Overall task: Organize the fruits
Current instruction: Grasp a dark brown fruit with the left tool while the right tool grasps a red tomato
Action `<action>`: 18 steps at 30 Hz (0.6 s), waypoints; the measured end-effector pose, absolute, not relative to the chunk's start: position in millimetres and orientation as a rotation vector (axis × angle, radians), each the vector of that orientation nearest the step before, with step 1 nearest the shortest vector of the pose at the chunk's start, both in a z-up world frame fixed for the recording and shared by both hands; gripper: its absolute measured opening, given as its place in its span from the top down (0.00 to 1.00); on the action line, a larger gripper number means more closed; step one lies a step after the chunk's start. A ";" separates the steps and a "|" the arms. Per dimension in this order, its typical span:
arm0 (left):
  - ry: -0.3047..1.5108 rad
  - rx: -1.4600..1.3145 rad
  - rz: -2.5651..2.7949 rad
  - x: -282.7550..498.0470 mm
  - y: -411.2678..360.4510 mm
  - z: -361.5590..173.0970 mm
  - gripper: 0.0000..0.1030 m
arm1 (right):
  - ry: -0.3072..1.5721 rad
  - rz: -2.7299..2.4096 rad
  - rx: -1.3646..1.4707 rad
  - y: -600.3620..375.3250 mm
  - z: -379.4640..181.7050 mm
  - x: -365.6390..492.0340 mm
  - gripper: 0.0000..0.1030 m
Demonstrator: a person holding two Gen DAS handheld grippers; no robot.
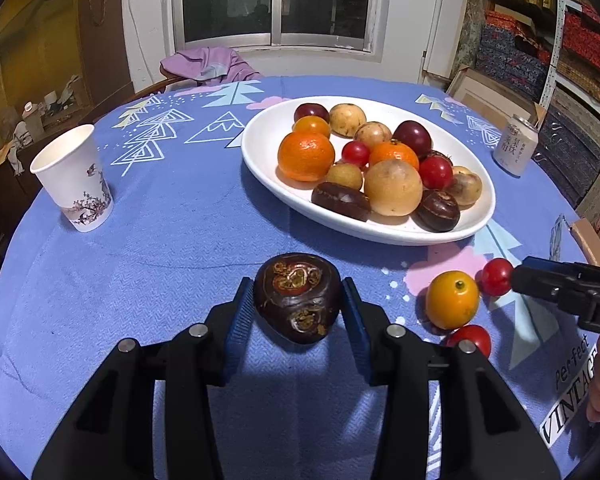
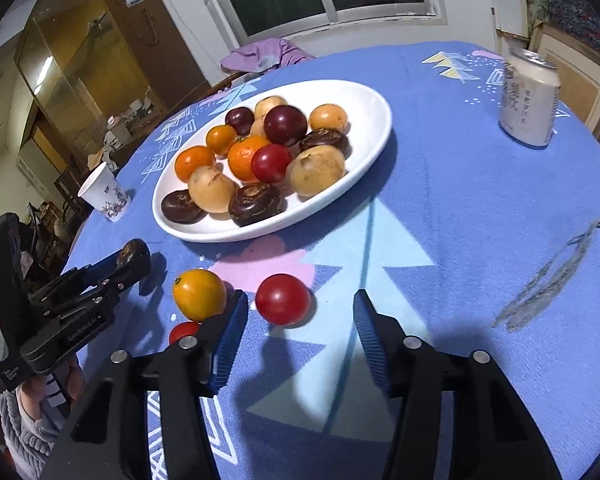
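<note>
Clamped between my left gripper's (image 1: 298, 300) pads sits a dark water chestnut (image 1: 298, 298); my right gripper (image 2: 300, 320) gapes beside a red tomato (image 2: 283, 299); white plate (image 1: 260, 140) holds mixed fruit

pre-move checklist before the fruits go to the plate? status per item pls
1. Left gripper gripped on the dark water chestnut: ok, both pads touch its sides.
2. Right gripper closed on the red cherry tomato: not ok, the tomato sits ahead of the open fingertips, clear of both pads.
3. Free spot on the white plate: ok, bare area at its left end.
4. Path from left gripper to plate: ok, only bare tablecloth between them.
5. Neighbours of the tomato: not ok, the yellow-orange fruit lies right at the right gripper's left finger.
</note>
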State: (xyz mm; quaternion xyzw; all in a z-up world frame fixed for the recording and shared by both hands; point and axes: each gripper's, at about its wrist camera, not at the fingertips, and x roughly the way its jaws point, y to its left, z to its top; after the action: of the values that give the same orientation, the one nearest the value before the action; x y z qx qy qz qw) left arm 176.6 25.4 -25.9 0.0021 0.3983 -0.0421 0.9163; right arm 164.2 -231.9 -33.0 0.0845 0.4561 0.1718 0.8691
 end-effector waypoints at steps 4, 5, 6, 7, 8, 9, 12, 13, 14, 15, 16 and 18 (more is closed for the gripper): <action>0.822 0.009 -0.085 177.1 25.0 -26.3 0.58 | 0.981 0.379 0.152 -218.3 -41.2 169.7 0.66; 0.822 0.009 -0.085 177.5 24.3 -26.7 0.58 | 0.978 0.374 0.139 -215.8 -42.7 169.9 0.68; 0.823 0.009 -0.084 177.7 24.3 -26.8 0.58 | 0.969 0.370 0.130 -214.6 -42.9 169.0 0.68; 0.823 0.010 -0.083 177.5 23.9 -26.9 0.58 | 0.962 0.370 0.126 -213.9 -42.3 168.1 0.69; 0.821 0.009 -0.082 177.2 24.1 -26.5 0.58 | 0.956 0.372 0.128 -214.3 -41.5 167.2 0.69; 0.819 0.008 -0.082 176.7 24.5 -25.5 0.58 | 0.949 0.372 0.131 -215.5 -39.9 165.9 0.69; 0.792 -0.016 -0.084 175.5 27.1 -14.7 0.58 | 0.902 0.374 0.152 -224.8 -25.2 158.8 0.69; 0.782 -0.031 -0.089 176.5 28.2 -7.8 0.58 | 0.871 0.373 0.175 -231.1 -15.1 155.3 0.69; 0.769 -0.039 -0.095 177.8 28.3 1.1 0.58 | 0.842 0.371 0.191 -235.6 -5.7 153.3 0.69; 0.754 -0.030 -0.094 180.9 26.3 11.6 0.58 | 0.811 0.366 0.203 -239.1 5.3 152.4 0.69; 0.739 -0.018 -0.090 183.5 24.6 18.9 0.58 | 0.770 0.355 0.205 -241.8 22.0 154.8 0.69; 0.694 -0.008 -0.079 195.5 19.3 41.5 0.58 | 0.732 0.339 0.187 -242.1 44.0 164.4 0.69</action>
State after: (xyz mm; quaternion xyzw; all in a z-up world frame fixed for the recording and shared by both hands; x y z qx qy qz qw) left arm 195.5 19.3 41.5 -0.0042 0.3400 -0.0386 0.9396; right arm 164.4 -242.1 44.0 0.0911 0.3557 0.1648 0.9155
